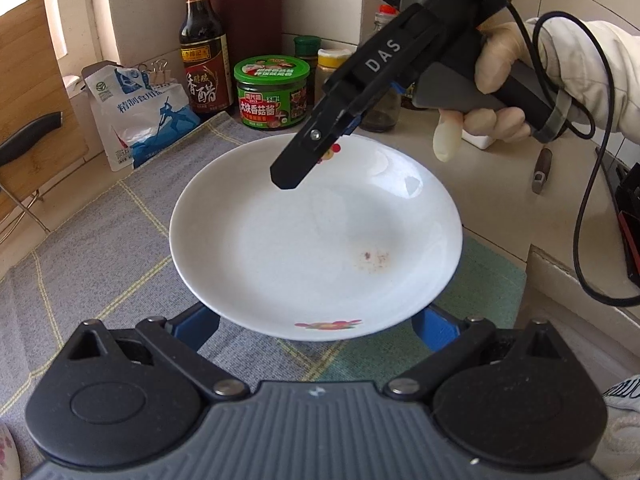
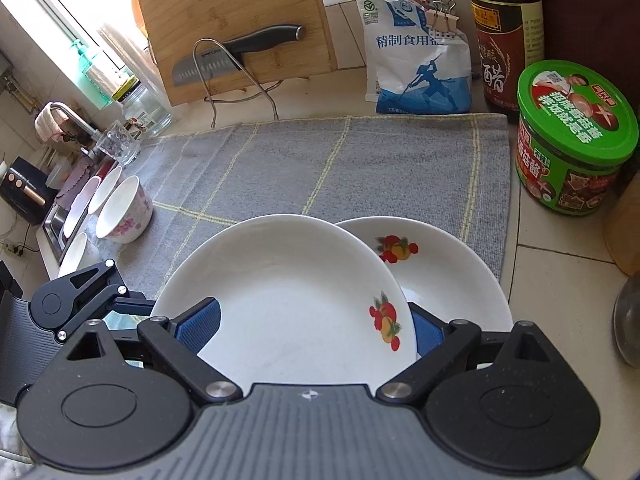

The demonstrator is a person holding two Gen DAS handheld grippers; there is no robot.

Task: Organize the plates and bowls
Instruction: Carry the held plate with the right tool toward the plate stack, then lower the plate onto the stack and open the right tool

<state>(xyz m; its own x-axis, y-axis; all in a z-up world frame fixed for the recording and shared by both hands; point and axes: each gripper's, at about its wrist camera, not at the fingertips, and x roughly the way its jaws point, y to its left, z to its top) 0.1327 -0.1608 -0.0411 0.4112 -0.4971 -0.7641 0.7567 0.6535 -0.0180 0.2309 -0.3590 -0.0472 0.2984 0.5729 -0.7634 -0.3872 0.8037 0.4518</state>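
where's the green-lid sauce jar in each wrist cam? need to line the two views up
Left wrist: green-lidded sauce jar sits upper centre, beyond the white plate.
Right wrist: the jar is at the far right, on the tiles just past the right edge of the grey cloth.
Shared landmark: the dark vinegar bottle stands just left of the jar in both.

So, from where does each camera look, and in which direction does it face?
Left wrist: sits on the left gripper, facing down at a white plate; shows its own blue pads, the right gripper and the gloved hand holding it.
Right wrist: sits on the right gripper, facing down over a front plate and a rear plate, toward the cutting board; shows part of the left gripper.
Shared: grey cloth, green-lidded jar, dark bottle.
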